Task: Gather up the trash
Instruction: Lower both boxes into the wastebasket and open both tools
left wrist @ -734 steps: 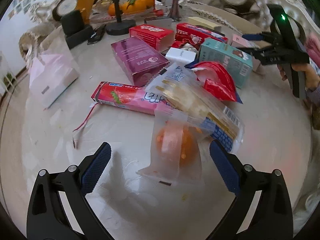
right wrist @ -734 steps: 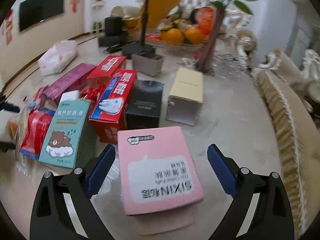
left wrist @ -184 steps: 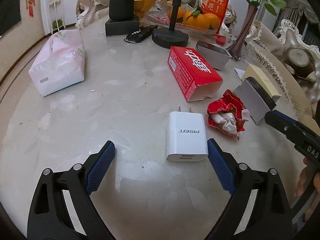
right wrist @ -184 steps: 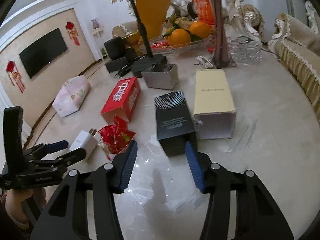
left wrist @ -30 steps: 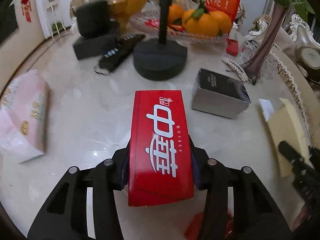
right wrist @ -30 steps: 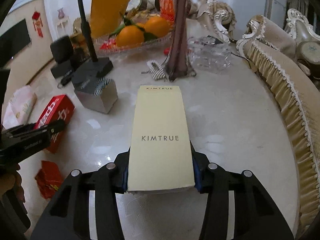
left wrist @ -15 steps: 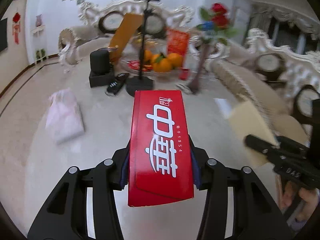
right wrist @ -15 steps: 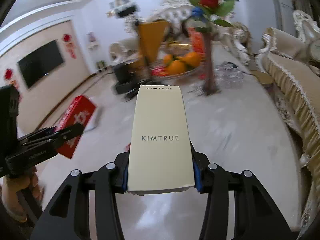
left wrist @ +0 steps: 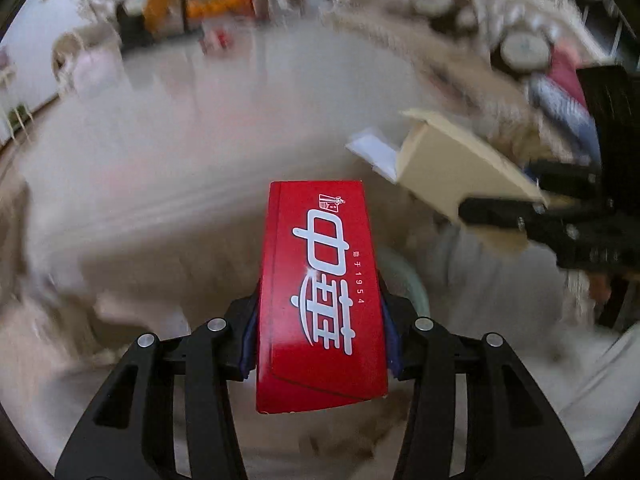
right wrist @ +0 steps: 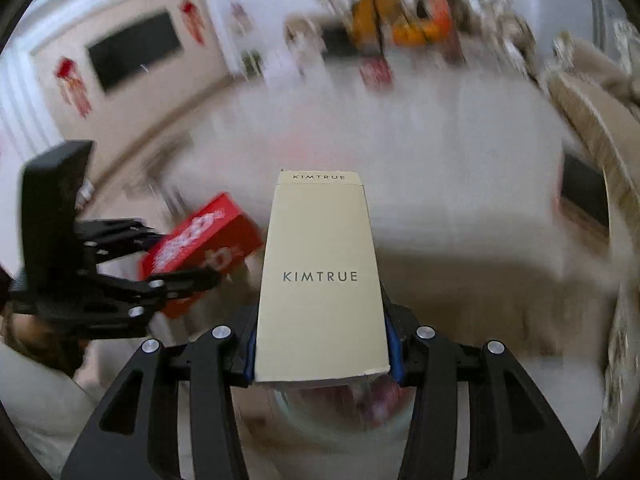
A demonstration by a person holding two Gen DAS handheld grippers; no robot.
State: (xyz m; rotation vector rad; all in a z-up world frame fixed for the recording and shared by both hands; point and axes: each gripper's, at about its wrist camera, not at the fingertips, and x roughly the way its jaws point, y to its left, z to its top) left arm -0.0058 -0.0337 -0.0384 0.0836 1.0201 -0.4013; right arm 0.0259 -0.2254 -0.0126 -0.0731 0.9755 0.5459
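Observation:
My left gripper (left wrist: 318,332) is shut on a red box (left wrist: 322,292) with white lettering, held in the air off the table. My right gripper (right wrist: 320,340) is shut on a cream KIMTRUE box (right wrist: 322,280), also held up. The cream box (left wrist: 456,164) and the right gripper (left wrist: 560,228) show at the right of the left wrist view. The red box (right wrist: 204,240) and the left gripper (right wrist: 120,280) show at the left of the right wrist view. A round pale bin rim (right wrist: 340,420) with coloured trash inside lies blurred under the cream box, and a pale green rim (left wrist: 408,280) lies under the red box.
The marble table (left wrist: 240,140) lies ahead, blurred by motion. A fruit tray with oranges (right wrist: 416,28) and a small red wrapper (right wrist: 376,72) sit at its far side. A pink tissue pack (left wrist: 96,68) is at the far left. A cream sofa (right wrist: 600,120) stands at the right.
Both grippers have swung back and down from the table with their boxes still held. The table has receded, and a bin rim has come into view below the boxes.

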